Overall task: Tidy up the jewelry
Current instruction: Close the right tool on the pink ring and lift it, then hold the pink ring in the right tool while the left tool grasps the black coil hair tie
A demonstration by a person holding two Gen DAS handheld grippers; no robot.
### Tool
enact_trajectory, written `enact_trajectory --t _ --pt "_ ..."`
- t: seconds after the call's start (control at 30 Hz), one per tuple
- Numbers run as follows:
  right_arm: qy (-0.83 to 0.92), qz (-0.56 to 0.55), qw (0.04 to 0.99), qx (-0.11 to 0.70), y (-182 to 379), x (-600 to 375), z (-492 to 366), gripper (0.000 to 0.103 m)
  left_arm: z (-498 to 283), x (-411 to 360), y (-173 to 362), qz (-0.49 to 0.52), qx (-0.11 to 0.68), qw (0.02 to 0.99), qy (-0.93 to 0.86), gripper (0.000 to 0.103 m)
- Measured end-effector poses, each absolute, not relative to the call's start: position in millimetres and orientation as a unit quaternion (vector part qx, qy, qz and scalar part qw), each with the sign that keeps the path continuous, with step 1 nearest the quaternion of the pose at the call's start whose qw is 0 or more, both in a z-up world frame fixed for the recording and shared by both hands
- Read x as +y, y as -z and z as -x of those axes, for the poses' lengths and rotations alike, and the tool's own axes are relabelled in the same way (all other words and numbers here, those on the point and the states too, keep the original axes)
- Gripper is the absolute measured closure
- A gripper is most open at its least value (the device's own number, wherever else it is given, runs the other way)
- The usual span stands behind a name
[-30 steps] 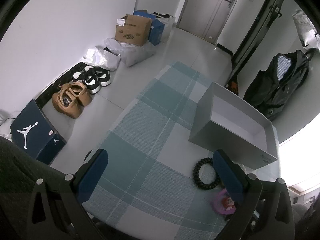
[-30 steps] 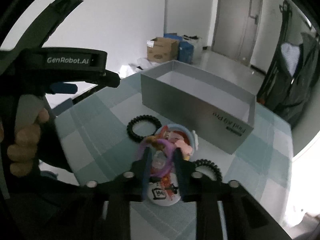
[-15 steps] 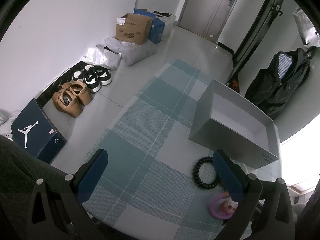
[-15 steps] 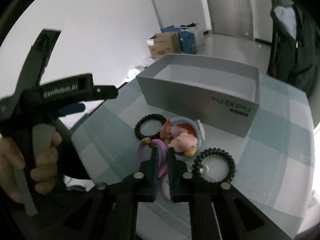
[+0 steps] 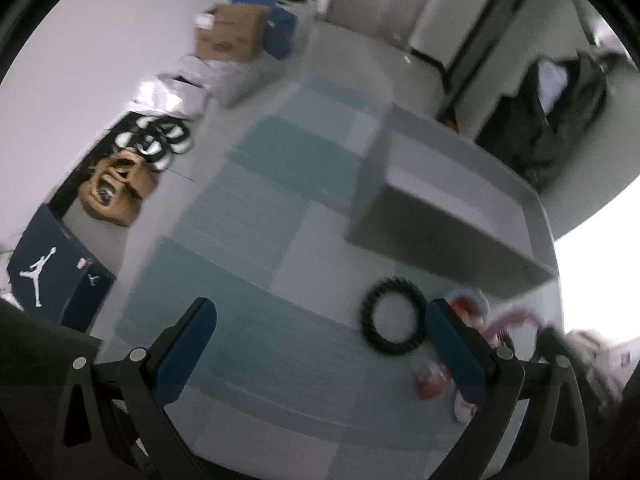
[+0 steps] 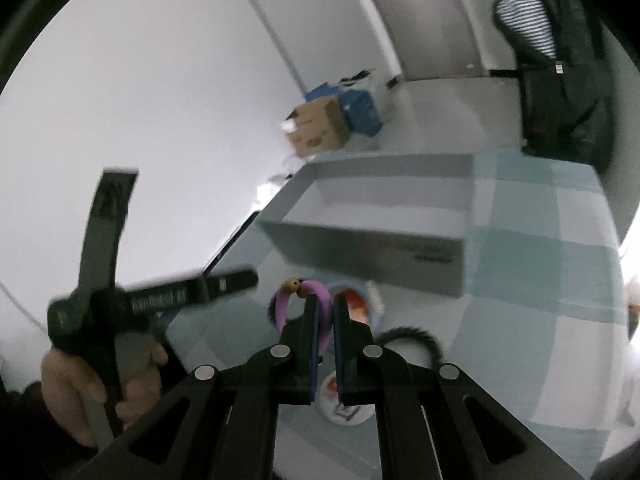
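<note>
Now my right gripper [image 6: 325,312] pinches the purple bracelet [image 6: 282,300] (blurred) near the grey box [image 6: 360,248]; left gripper [image 5: 320,332] gapes wide, empty.

Home entryway: floor-level shoes [image 5: 160,142], hanging jacket [image 6: 560,60], door [image 6: 432,12].

Closed the right tool [image 6: 325,312] fully on the purple bracelet [image 6: 320,294], then rolled and carried it off the cluster of trinkets, up toward the grey box [image 6: 360,248]. Brought the bracelet higher at the lower right of the left wrist view.
</note>
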State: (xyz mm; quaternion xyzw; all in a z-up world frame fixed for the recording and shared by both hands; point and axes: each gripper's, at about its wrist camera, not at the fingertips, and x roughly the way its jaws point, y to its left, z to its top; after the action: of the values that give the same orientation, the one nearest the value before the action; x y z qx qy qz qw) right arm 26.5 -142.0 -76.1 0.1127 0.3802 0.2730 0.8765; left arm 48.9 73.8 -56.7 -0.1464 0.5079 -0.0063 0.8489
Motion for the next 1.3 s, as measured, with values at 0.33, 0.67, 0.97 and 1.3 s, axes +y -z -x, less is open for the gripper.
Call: enact_trajectory --t 0.33,0.67,0.97,1.3 --pt "-0.239 -0.152 0.886 0.368 66.6 -174.9 -33.0 0.097 -55.3 45.8 62.0 0.041 0.524 0.851 0.001 0.001" --pt "-0.234 -0.176 0.887 0.358 61.2 -188.4 -35.1 0.097 -55.7 36.6 69.1 -0.020 0.538 0.843 0.012 0.006" --pt "-0.233 -0.189 0.888 0.349 58.4 -195.5 -33.3 0.097 -61.5 34.8 76.5 -0.027 0.561 0.826 0.051 0.025" --pt "-0.232 -0.190 0.888 0.349 57.7 -199.6 -30.9 0.097 -59.2 25.1 68.2 -0.037 0.562 0.822 0.088 0.077"
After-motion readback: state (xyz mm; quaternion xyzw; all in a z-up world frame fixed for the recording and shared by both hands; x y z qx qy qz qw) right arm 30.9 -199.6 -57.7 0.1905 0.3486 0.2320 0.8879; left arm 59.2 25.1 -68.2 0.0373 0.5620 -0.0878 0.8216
